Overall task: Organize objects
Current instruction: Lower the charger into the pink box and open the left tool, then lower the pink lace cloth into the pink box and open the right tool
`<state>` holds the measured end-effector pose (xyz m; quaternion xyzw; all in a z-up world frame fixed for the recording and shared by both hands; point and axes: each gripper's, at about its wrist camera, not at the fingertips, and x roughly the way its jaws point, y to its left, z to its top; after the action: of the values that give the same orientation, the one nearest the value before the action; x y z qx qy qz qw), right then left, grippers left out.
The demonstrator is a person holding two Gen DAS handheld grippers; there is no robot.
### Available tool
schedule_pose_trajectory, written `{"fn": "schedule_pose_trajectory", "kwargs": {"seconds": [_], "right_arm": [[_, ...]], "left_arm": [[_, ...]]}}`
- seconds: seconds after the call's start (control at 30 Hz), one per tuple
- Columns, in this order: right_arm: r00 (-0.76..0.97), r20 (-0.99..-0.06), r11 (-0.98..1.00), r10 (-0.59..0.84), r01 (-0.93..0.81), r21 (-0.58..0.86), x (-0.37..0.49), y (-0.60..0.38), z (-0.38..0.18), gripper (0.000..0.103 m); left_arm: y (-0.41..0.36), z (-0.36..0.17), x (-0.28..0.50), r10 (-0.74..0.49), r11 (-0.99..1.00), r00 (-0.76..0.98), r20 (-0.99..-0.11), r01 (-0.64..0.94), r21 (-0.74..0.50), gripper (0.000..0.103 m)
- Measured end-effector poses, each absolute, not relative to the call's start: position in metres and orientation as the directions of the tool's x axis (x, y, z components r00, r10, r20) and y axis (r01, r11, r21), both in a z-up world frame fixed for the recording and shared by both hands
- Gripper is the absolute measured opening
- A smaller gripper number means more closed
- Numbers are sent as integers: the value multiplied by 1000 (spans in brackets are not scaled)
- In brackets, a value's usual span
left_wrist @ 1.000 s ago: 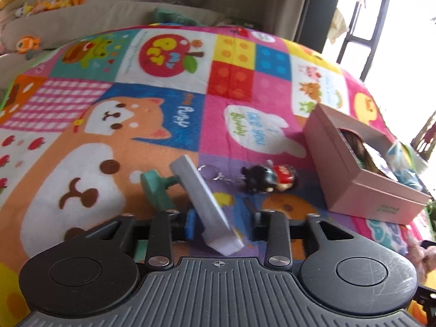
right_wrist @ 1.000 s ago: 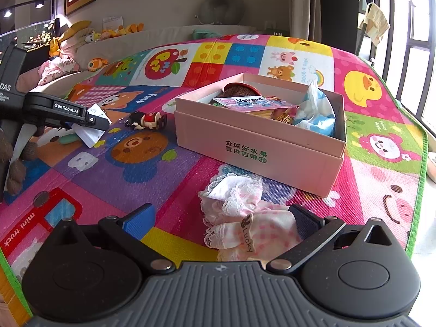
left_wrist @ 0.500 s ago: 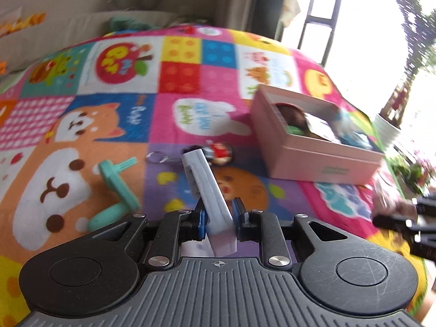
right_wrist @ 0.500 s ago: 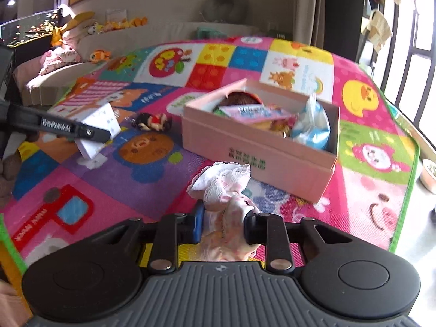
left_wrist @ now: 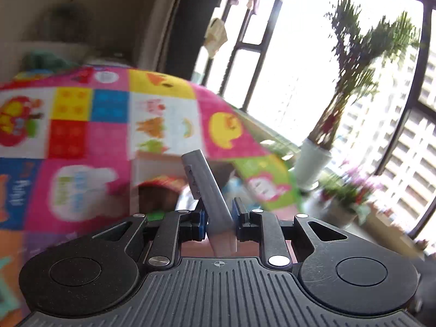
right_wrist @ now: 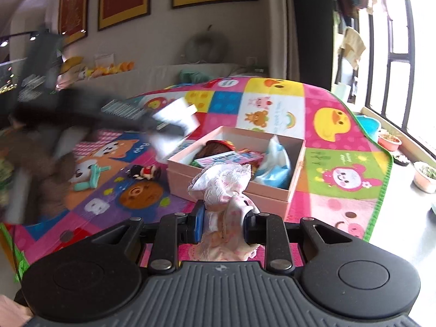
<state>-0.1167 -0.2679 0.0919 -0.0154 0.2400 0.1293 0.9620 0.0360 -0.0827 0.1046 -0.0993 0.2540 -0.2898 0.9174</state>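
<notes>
Bright living rm, big windows at 3 o'clock, framed pics on the far wall, and a patchwork play mat (right_wrist: pixel 340 147) covering the floor.

Pink box (right_wrist: pixel 231 188) sits open mid-mat, already part full w/ packets and a blue bag.

Right gripper (right_wrist: pixel 223 218) has its fingers clamped on a frilly pink-white cloth (right_wrist: pixel 220 182); the cloth bunches up out of the fingers toward 12 o'clock. Box lies dead ahead at 12, just beyond the cloth, near wall closest. Judging by that, the coming move is a short push fwd and let go over the opening.

Left gripper (left_wrist: pixel 218 220) has its fingers clamped on a flat grey slab (left_wrist: pixel 207 185). Slab's long axis runs up and away from the fingers, tilted toward 11. Left view is blurred, but the box (left_wrist: pixel 160 163) shows just behind and under the slab, at 11–12. From the right cam, that gripper hangs smeared at 10 o'clock, slab tip near the box's far-left corner.

Both hands are near the box; can't say which is nearer.

Count:
- boxes: 1
- cloths: 1
- slabs: 1
- loose on mat, at 9 o'clock of the box: 1 figurine keychain (right_wrist: pixel 144 171), 1 teal plastic piece (right_wrist: pixel 90 179)
- grippers: 2, both loaded
</notes>
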Motion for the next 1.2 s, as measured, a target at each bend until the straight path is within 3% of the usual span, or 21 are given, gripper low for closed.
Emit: {"fn": "schedule_pose_trajectory", "kwargs": {"seconds": [0.07, 0.2, 0.33, 0.43, 0.63, 0.73, 0.87, 1.07, 1.2], "right_arm": [[853, -465, 968, 237, -247, 38, -116, -272, 91, 25], [859, -463, 973, 219, -226, 41, -113, -281, 88, 25], [858, -469, 977, 208, -205, 58, -107, -291, 85, 25], [853, -474, 975, 220, -207, 81, -93, -294, 90, 25], [869, -437, 973, 231, -207, 102, 8, -289, 146, 25], [835, -508, 976, 213, -160, 146, 89, -276, 156, 25], [705, -660, 956, 260, -94, 276, 175, -253, 125, 25], [576, -763, 937, 291, -11, 349, 234, -210, 73, 22], [514, -823, 952, 242, 39, 304, 250, -199, 52, 22]], "left_arm": [[-101, 98, 65, -617, 786, 668, -415, 498, -366, 23], [-126, 74, 92, -504, 860, 676, -538, 451, -239, 23], [-91, 74, 77, -508, 860, 730, -457, 410, -302, 23], [-60, 78, 51, -466, 883, 778, -421, 380, -276, 23], [-21, 68, -7, -472, 882, 761, -445, 395, -259, 23], [-3, 57, -26, -464, 885, 751, -469, 382, -265, 23], [33, 53, -44, -428, 901, 774, -466, 326, -286, 23], [85, 55, -61, -369, 918, 828, -421, 253, -306, 23], [114, 50, -62, -318, 922, 854, -412, 178, -343, 23]]}}
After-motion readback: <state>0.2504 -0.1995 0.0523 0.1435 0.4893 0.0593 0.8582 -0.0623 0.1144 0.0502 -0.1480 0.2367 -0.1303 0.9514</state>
